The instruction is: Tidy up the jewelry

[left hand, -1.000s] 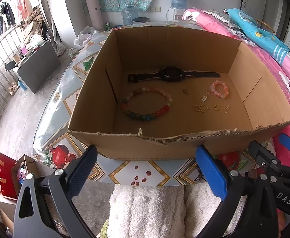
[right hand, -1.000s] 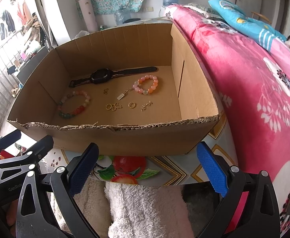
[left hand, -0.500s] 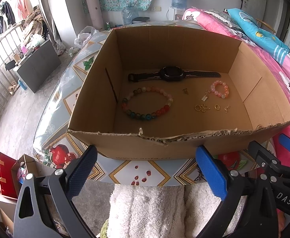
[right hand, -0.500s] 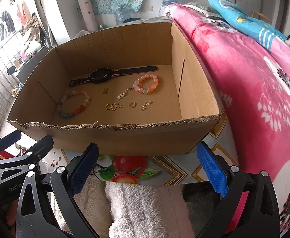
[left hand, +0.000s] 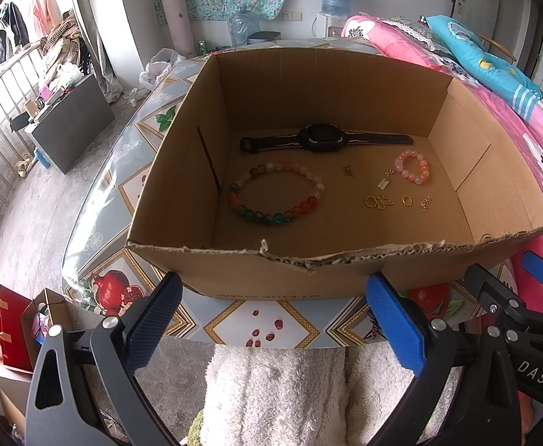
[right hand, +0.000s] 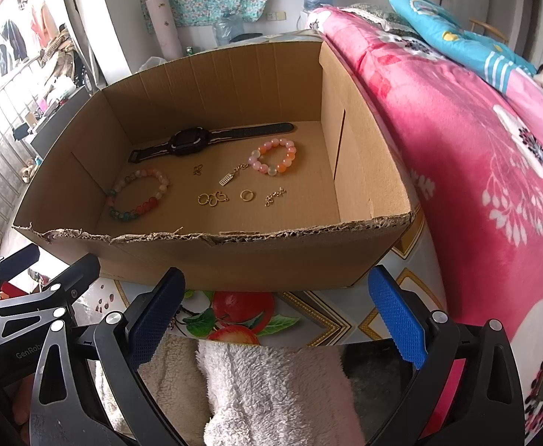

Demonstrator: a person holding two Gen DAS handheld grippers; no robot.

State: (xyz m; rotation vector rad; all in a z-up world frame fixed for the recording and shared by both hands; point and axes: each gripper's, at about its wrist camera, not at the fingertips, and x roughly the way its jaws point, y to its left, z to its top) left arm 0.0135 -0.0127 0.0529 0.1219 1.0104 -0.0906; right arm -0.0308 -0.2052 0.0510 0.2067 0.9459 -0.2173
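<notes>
An open cardboard box (left hand: 256, 271) (right hand: 271, 260) stands on the patterned table. On its floor lie a black watch (left hand: 323, 138) (right hand: 191, 142), a large multicoloured bead bracelet (left hand: 310, 200) (right hand: 158, 195), a small pink-orange bead bracelet (left hand: 412, 176) (right hand: 288, 158), gold rings (left hand: 377, 202) (right hand: 212, 198) and small gold charms (left hand: 384, 182) (right hand: 226, 179). My left gripper (left hand: 271, 319) and right gripper (right hand: 275, 308) both hover open in front of the box's near wall, holding nothing. Each one also shows at the edge of the other's view.
The table (left hand: 130, 148) carries a fruit-print cloth. A pink floral blanket (right hand: 475, 156) covers a bed on the right. White fleece-clad legs (left hand: 271, 390) lie below the grippers. A grey cabinet (left hand: 71, 122) and a red bag (left hand: 11, 327) are on the floor at left.
</notes>
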